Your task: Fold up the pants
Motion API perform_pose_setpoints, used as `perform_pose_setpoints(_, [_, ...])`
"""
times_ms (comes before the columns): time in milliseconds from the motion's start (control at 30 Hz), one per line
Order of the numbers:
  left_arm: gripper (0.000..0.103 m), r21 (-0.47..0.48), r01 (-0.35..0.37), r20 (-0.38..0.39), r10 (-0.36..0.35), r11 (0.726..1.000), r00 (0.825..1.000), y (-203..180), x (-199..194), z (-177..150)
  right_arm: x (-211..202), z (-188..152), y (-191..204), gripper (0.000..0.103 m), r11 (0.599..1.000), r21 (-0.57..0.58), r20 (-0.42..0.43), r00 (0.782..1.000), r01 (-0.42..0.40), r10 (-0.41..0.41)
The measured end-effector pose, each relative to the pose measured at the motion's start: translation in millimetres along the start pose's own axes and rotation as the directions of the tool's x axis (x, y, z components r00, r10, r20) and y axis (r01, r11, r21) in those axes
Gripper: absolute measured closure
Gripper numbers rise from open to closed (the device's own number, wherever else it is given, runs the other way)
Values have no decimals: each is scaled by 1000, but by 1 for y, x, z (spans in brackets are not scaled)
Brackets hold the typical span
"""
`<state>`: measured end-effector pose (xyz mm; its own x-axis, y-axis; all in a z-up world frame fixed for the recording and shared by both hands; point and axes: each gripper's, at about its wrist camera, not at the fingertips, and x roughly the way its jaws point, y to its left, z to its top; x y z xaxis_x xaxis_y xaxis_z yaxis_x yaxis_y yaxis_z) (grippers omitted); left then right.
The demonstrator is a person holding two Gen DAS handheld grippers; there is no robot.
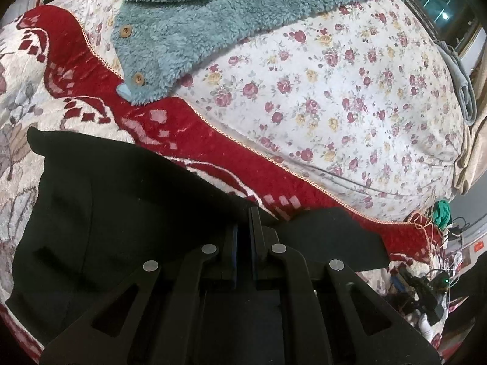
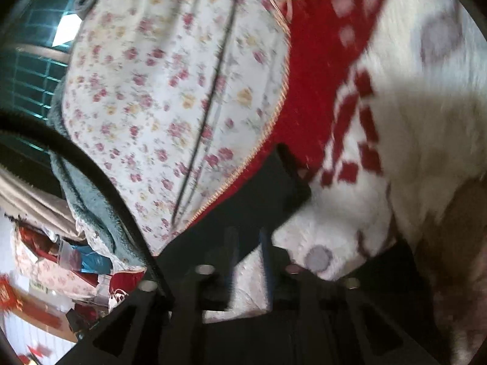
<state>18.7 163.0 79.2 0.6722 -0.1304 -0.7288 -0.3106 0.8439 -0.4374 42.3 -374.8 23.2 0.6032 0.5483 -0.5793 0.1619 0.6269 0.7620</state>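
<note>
Gripping, left: my left gripper (image 1: pixel 243 228) has its two fingers (image 1: pixel 258 228) drawn almost together, with only a thin slit between the blue pads, and black cloth bunches right at the tips; I read it as pinched on the pants.
Gripping, right: my right gripper (image 2: pixel 248 243) stands parted, and pale fabric shows through the gap between its fingers (image 2: pixel 264 252). The view is blurred, so I cannot tell if anything is caught at the tips.
Pants: the black pants (image 1: pixel 100 213) lie spread on the bed, most of the cloth to the left of my left gripper and a smaller flap running out to its right. In the right wrist view a dark corner of them (image 2: pixel 268 188) sits just ahead of the fingers.
Blanket: under the pants lies a red and cream blanket (image 1: pixel 182 133) with a stitched orange edge; I see it too from the right wrist (image 2: pixel 319 91).
Sheet: beyond the blanket's edge is a white floral sheet (image 1: pixel 334 91), also in the right view (image 2: pixel 152 91).
Jacket: a teal fleece jacket (image 1: pixel 213 18) with wooden buttons rests on the sheet, its lower corner overlapping the blanket, well apart from the pants.
Bed edge: a tangle of cords (image 1: pixel 438 213) sits at the right.
</note>
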Motion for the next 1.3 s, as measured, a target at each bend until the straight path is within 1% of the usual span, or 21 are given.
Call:
perform_pose_setpoints(33, [98,1,0,0,0,1000,1000,0,0,0,6,0,0,58,1000,5,-11,1000,3,-3])
perform_pose_setpoints(100, [98,5,-6,1,5,1000,1000,0,1,0,21,1,-1,57,1000,14,-27,999,19,-18])
perform_pose_setpoints(133, [98,5,-9,1,9,1000,1000,0,3,1,30,4,-2,57,999,20,-27,999,41,-40])
perform_pose_setpoints(167, [98,3,-13,-1,13,1000,1000,0,4,1,39,6,-4,57,998,32,-26,998,60,-59])
perform_pose_setpoints(200, [98,-2,-16,-3,16,1000,1000,0,6,1,46,9,-7,57,997,50,-11,998,58,-57])
perform_pose_setpoints(267, [98,-10,-20,-6,20,1000,1000,1,8,1,52,14,-9,72,995,84,36,998,45,-48])
perform_pose_setpoints(300, [98,-13,-21,-6,21,1000,1000,1,9,1,56,16,-11,94,995,99,35,999,27,-30])
perform_pose_setpoints(333, [98,-14,-18,-5,18,1000,1000,1,9,1,59,17,-12,98,994,111,31,999,14,-18])
perform_pose_setpoints(433, [98,-12,8,6,-8,1000,1000,1,2,3,46,12,0,98,999,46,69,998,-8,5])
perform_pose_setpoints(600, [98,-12,36,33,-36,999,999,-2,-17,-2,1,7,20,99,997,-20,111,991,-69,70])
perform_pose_setpoints(767, [98,35,51,88,-54,998,995,-11,-50,-15,-38,-3,25,99,994,-67,132,986,-91,99])
perform_pose_setpoints(833, [98,53,58,98,-63,997,993,-13,-61,-21,-52,-9,23,99,991,-67,142,982,-113,121])
perform_pose_setpoints(1000, [98,93,74,111,-84,993,990,-16,-81,-41,-78,-24,14,99,990,-63,159,978,-125,134])
perform_pose_setpoints(1200, [98,109,82,103,-93,991,990,-14,-88,-65,-100,-42,-2,99,991,-54,164,977,-125,133])
perform_pose_setpoints(1300, [98,114,78,102,-90,990,991,-12,-89,-76,-102,-49,-11,99,993,-47,152,981,-113,119])
